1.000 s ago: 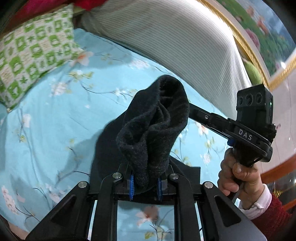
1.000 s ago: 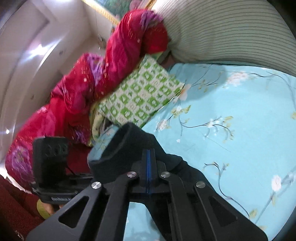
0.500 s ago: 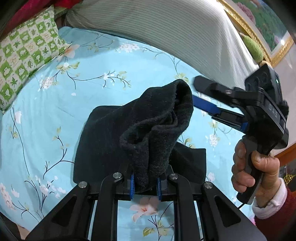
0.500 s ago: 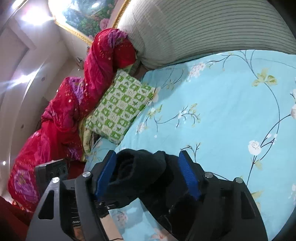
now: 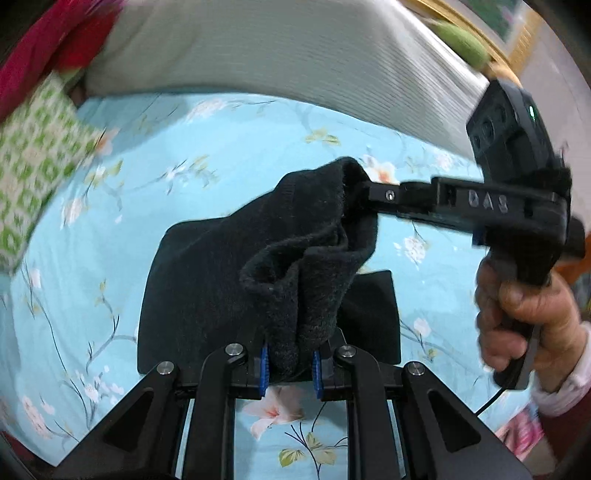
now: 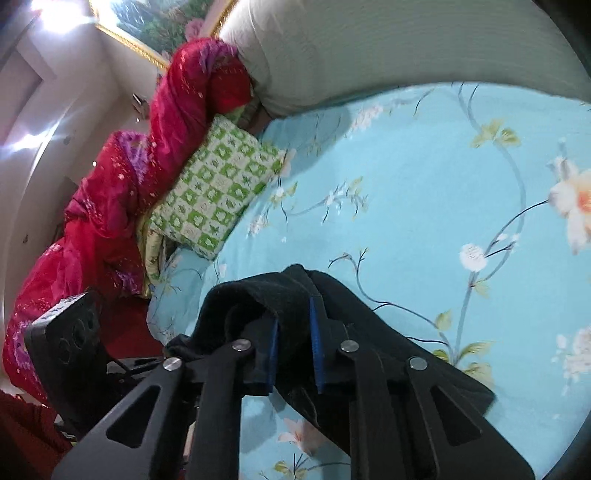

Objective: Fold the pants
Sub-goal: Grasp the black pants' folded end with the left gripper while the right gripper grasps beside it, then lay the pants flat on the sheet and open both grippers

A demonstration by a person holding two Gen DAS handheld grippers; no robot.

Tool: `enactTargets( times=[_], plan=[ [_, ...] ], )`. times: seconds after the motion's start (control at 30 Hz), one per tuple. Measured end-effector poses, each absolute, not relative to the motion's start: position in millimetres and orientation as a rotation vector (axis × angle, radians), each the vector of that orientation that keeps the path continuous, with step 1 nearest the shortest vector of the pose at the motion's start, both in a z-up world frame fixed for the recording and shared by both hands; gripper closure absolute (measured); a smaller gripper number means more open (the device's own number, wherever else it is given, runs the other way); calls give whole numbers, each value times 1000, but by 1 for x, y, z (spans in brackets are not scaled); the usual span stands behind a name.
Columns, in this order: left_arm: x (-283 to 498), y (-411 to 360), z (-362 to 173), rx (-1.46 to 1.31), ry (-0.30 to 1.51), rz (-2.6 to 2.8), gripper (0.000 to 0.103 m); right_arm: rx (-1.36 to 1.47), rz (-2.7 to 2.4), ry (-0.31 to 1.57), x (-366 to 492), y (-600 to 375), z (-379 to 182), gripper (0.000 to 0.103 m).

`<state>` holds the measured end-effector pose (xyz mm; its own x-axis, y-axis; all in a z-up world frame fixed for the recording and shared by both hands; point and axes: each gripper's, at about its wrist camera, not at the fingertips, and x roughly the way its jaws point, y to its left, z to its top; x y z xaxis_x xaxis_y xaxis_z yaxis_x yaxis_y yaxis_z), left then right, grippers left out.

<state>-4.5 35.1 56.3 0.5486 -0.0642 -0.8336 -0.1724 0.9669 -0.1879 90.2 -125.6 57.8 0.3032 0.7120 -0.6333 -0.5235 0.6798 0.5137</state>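
Both grippers lift black pants above a floral bed. The left gripper jaws pinch a fold; the right gripper jaws have just been closing onto fabric between them. Keeping both edges level should give a clean fold.

A bed covered in a light blue floral sheet fills both views. A pale ribbed headboard cushion runs along its far edge. A green-and-white checked pillow lies beside a crumpled red quilt. A gold-framed landscape painting hangs on the glare-lit white wall.
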Motion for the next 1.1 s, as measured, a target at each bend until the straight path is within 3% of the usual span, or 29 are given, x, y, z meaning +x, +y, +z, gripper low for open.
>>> enactTargets(
  times=[0.03,0.57,0.77,0.93,1.1],
  plan=[
    [-3,27,56,-235,993,53,87,236,820,949,88,-132,60,96],
    [25,-62,-5,-18,1132,-73,84,356,601,964,70,-226,2,98],
    [29,-66,-20,-20,1163,-76,71,368,535,977,72,-232,-19,97],
    [19,-63,-18,-48,1163,-96,54,370,501,971,68,-236,-27,91],
    [4,-49,-6,-113,1145,-98,49,385,453,975,61,-253,-25,83]
  ],
)
